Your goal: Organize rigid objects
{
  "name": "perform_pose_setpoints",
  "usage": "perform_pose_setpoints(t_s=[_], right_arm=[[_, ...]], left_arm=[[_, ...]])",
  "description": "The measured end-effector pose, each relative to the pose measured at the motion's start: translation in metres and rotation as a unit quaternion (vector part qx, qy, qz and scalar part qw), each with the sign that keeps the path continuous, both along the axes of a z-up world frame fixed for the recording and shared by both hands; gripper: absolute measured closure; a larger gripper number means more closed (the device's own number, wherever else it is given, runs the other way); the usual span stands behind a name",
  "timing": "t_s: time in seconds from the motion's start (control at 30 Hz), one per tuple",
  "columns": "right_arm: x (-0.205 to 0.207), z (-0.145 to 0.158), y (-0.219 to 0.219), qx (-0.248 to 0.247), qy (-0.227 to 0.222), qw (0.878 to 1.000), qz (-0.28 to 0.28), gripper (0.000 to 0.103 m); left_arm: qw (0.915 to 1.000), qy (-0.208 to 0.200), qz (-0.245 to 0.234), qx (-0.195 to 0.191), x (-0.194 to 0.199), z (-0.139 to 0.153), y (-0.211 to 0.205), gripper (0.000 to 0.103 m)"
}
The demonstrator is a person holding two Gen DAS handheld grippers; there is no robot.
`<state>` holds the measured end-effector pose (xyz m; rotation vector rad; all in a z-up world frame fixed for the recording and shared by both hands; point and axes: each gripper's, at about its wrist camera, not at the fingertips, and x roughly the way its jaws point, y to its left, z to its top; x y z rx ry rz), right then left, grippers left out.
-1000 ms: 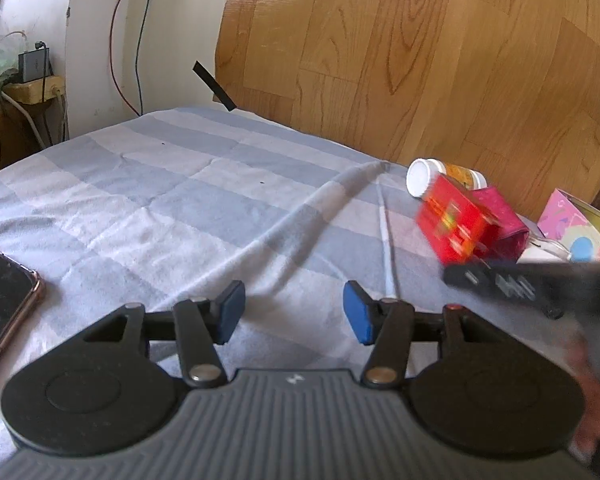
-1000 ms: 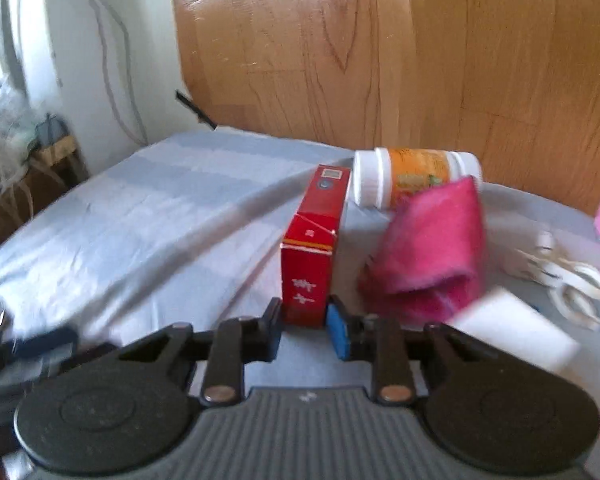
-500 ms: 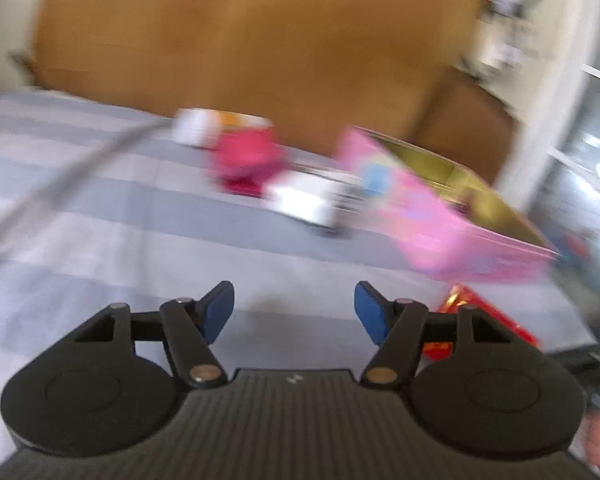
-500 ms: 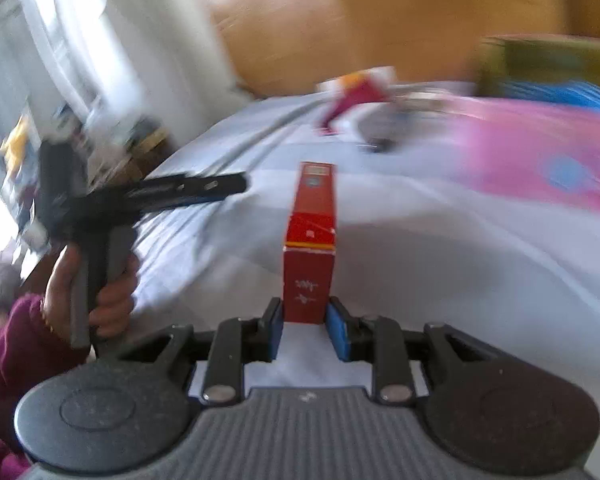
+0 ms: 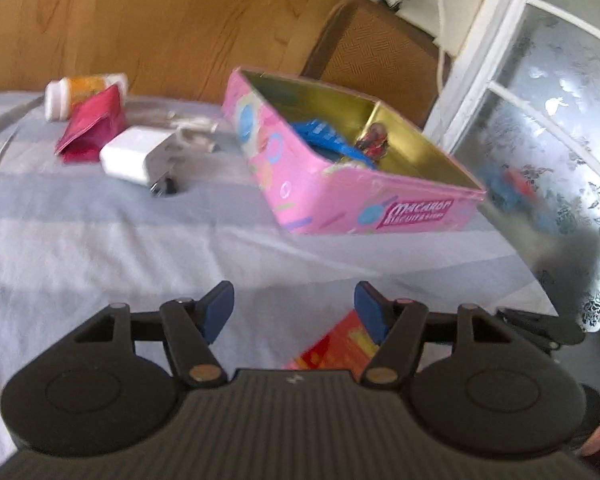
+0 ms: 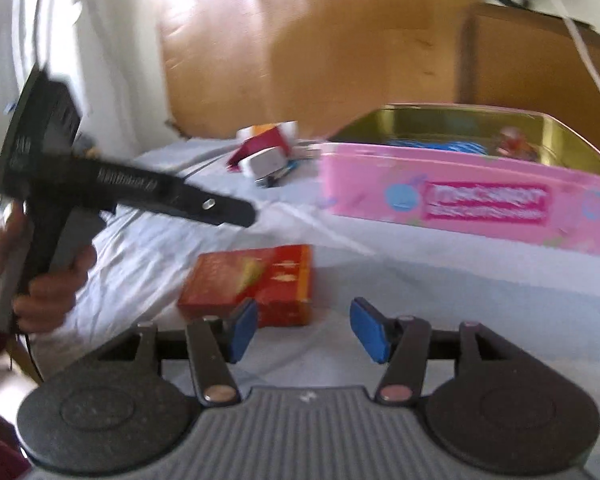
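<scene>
A red box (image 6: 252, 282) lies flat on the striped bedsheet, just ahead of my right gripper (image 6: 304, 330), which is open and empty. The box also shows in the left wrist view (image 5: 336, 346), low between the fingers of my open, empty left gripper (image 5: 294, 314). An open pink tin (image 5: 340, 196) stands to the right, with blue items inside; it also shows in the right wrist view (image 6: 460, 196). A white charger (image 5: 138, 156), a magenta pouch (image 5: 92, 126) and a white-capped bottle (image 5: 80, 92) lie at the back left.
A wooden panel (image 5: 160, 20) stands behind the bed. A brown chair back (image 5: 372, 52) and a frosted window (image 5: 548, 120) are to the right. The left hand-held gripper (image 6: 100, 188) shows at the left of the right wrist view.
My right gripper carried the red box away from the bottle and pouch, set it down flat near the pink tin and opened. My left gripper swung right toward the tin.
</scene>
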<state>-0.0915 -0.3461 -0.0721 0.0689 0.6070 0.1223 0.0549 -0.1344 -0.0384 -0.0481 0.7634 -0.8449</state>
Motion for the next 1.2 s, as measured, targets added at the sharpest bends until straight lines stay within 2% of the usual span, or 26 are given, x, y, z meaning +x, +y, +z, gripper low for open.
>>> perform_pose_setpoints(t_s=[0.07, 0.17, 0.23, 0.27, 0.33, 0.4, 0.63, 0.77, 0.9, 1.03, 1.2], right_arm=[[0.001, 0.000, 0.007, -0.012, -0.004, 1.000, 0.019, 0.049], [0.007, -0.002, 0.010, -0.022, -0.005, 0.999, 0.045, 0.045], [0.012, -0.005, 0.010, -0.024, 0.000, 0.998, 0.061, 0.043], [0.015, -0.007, 0.011, -0.027, 0.005, 0.997, 0.067, 0.043], [0.017, -0.011, 0.015, -0.035, 0.003, 0.996, 0.080, 0.049], [0.018, -0.009, 0.016, -0.051, 0.001, 0.996, 0.071, 0.055], [0.010, 0.038, -0.019, -0.045, -0.086, 0.995, 0.011, 0.055], [0.027, 0.057, -0.049, -0.051, -0.112, 0.992, -0.035, 0.055], [0.071, 0.064, -0.083, -0.021, -0.060, 0.995, -0.074, 0.056], [0.099, 0.066, -0.099, -0.037, -0.014, 0.994, -0.101, 0.057], [0.119, 0.061, -0.113, -0.061, 0.011, 0.989, -0.132, 0.055]], left_arm=[[0.9996, 0.024, 0.011, 0.005, -0.006, 0.001, 0.009, 0.036], [0.9968, 0.078, 0.016, -0.011, -0.012, -0.001, 0.018, 0.036], [0.9954, 0.095, 0.010, -0.009, -0.015, -0.005, 0.011, 0.036], [0.9953, 0.097, 0.005, -0.001, -0.016, -0.009, 0.004, 0.041], [0.9979, 0.063, 0.002, 0.017, -0.021, -0.011, -0.010, 0.048], [0.9982, 0.047, 0.007, 0.035, -0.022, -0.004, -0.021, 0.048], [0.9995, -0.024, -0.020, -0.003, -0.012, 0.058, -0.061, 0.048], [0.9972, -0.065, -0.036, -0.007, 0.016, 0.073, -0.103, 0.047], [0.9982, -0.049, -0.036, -0.001, 0.055, 0.067, -0.137, 0.047], [0.9989, -0.029, -0.036, -0.003, 0.084, 0.060, -0.164, 0.048], [0.9975, -0.055, -0.028, 0.035, 0.091, 0.053, -0.188, 0.039]])
